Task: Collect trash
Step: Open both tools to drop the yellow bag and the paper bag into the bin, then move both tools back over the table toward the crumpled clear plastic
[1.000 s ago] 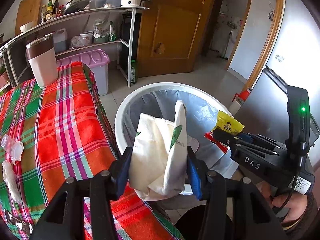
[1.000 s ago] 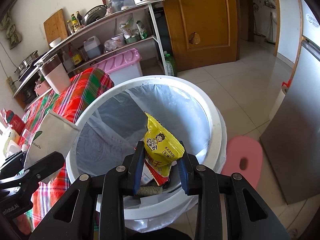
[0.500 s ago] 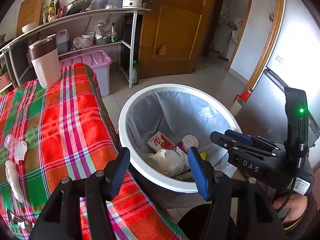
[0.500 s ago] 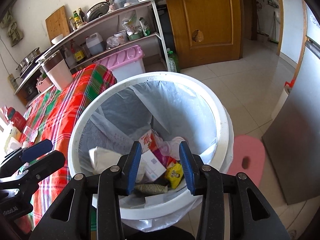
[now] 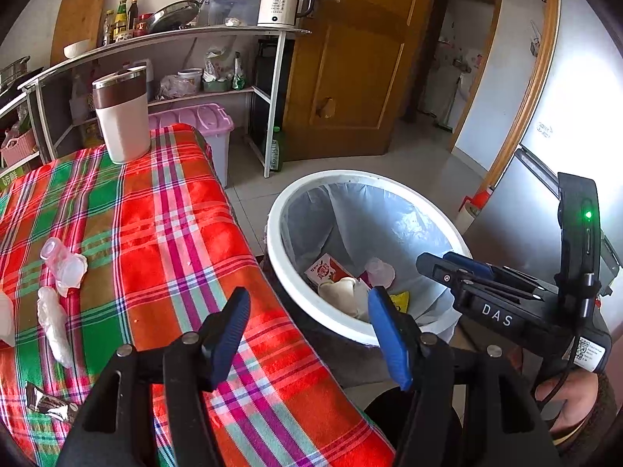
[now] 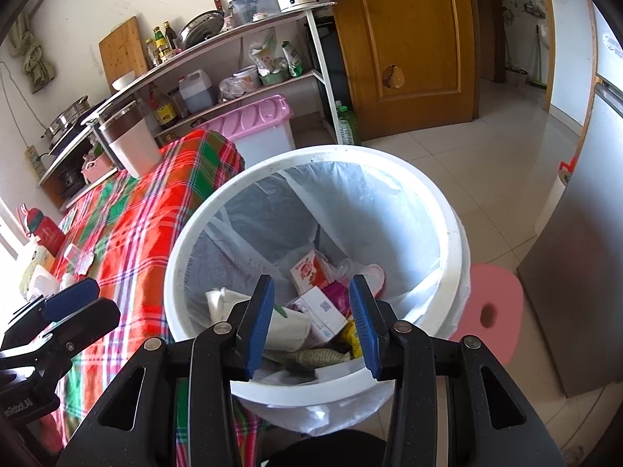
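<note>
A white trash bin [image 5: 296, 295] [image 6: 183, 264] with a clear liner stands on the floor beside the table. In it lie a white paper bag [image 6: 288, 325], a yellow snack packet [image 6: 350, 332], a red and white carton [image 6: 309, 270] and other trash. My left gripper [image 5: 307, 309] is open and empty over the table's edge next to the bin. My right gripper [image 6: 311, 294] is open and empty above the bin's near rim. Clear plastic wrappers [image 5: 64, 268] and a dark foil wrapper [image 5: 46, 406] lie on the plaid tablecloth [image 5: 163, 210].
A pink and brown tumbler [image 5: 120, 116] stands at the table's far end. A pink-lidded box [image 5: 202, 116] and a metal shelf rack [image 5: 218, 35] are behind. A pink stool [image 6: 490, 311] and a grey fridge [image 6: 576, 272] stand right of the bin. A red bottle [image 6: 43, 229] stands on the table.
Both grippers opened and dropped their loads: the white paper bag and the yellow snack packet now lie in the bin. My left gripper has drawn back left over the table.
</note>
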The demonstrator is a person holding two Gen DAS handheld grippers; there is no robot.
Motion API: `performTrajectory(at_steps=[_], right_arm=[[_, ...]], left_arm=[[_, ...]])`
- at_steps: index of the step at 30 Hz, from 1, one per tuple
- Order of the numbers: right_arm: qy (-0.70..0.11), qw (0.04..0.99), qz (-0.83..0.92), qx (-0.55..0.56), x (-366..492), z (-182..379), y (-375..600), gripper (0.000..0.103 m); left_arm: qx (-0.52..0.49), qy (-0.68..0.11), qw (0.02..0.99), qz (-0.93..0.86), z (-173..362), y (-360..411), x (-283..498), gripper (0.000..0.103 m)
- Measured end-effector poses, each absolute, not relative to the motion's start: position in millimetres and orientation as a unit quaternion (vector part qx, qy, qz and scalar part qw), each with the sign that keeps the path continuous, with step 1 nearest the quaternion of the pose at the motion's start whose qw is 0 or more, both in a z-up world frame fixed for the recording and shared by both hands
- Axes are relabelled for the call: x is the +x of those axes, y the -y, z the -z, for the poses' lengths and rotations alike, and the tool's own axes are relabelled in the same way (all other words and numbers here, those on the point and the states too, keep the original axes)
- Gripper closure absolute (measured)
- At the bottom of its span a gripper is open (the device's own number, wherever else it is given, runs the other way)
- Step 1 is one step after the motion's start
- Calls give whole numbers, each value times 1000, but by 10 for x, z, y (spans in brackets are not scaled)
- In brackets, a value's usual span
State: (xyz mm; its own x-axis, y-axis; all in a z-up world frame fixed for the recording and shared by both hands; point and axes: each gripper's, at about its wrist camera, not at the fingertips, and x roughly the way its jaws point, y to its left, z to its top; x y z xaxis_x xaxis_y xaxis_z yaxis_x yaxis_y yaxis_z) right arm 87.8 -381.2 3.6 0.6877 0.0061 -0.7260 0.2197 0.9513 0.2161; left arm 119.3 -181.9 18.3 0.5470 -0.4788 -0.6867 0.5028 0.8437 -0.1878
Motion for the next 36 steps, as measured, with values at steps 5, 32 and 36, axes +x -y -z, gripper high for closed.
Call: performTrajectory(at_steps=[5, 32, 36], right_arm=[[-386, 911, 43, 140, 865, -90, 3627, 62], [-398, 909, -78, 94, 1038, -48, 2249, 58], [-402, 907, -96, 85, 1108, -35, 2025, 57]], left_arm=[[8, -378, 888, 262, -204, 1558, 1151, 38], [-66, -362, 923, 110, -84, -229, 1003, 35], [-73, -362, 925, 93, -56, -428, 1006, 35]])
